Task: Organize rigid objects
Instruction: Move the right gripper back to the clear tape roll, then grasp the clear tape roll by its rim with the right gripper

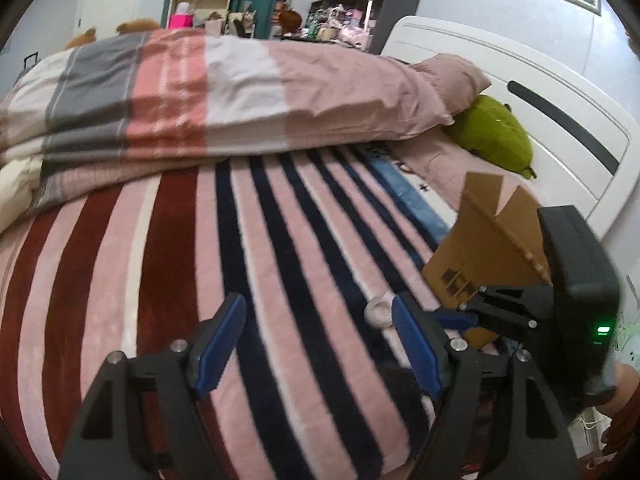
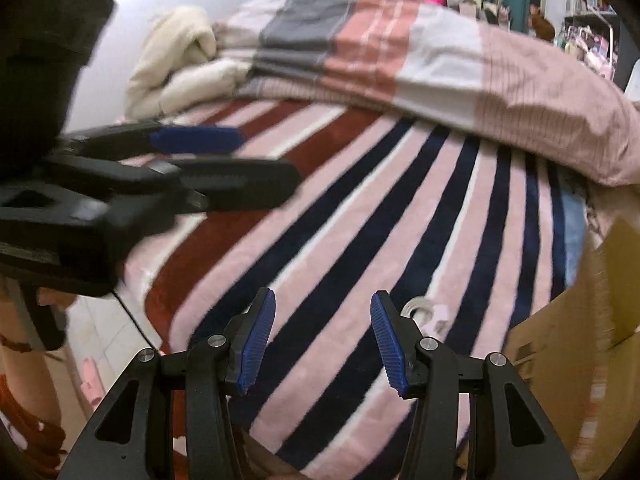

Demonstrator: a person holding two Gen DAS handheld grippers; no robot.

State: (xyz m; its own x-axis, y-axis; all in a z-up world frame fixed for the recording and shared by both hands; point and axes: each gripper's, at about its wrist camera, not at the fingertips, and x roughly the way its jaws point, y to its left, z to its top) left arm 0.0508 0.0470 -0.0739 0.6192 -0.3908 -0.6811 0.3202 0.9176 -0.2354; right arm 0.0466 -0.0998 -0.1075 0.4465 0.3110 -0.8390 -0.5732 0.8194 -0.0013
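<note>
- Right wrist view: tape roll (image 2: 419,309), small and clear, lies on my striped blanket (image 2: 320,248), just beyond my right gripper's right finger.
- Pale object, partly hidden, touches the roll's right side; I cannot identify it.
- Right gripper (image 2: 322,340): jaws released, nothing between the blue pads, only blanket.
- Left gripper (image 1: 318,346): jaws released wide and empty, hovering over the blanket; the roll (image 1: 378,312) shows just beyond its right finger.
- Cardboard box (image 1: 486,252), flaps up, stands on the bed to the right of the roll.
- Folded duvet (image 1: 200,92) lies across the bed behind.
- Green plush (image 1: 494,136) rests against the headboard (image 1: 520,80).
</note>
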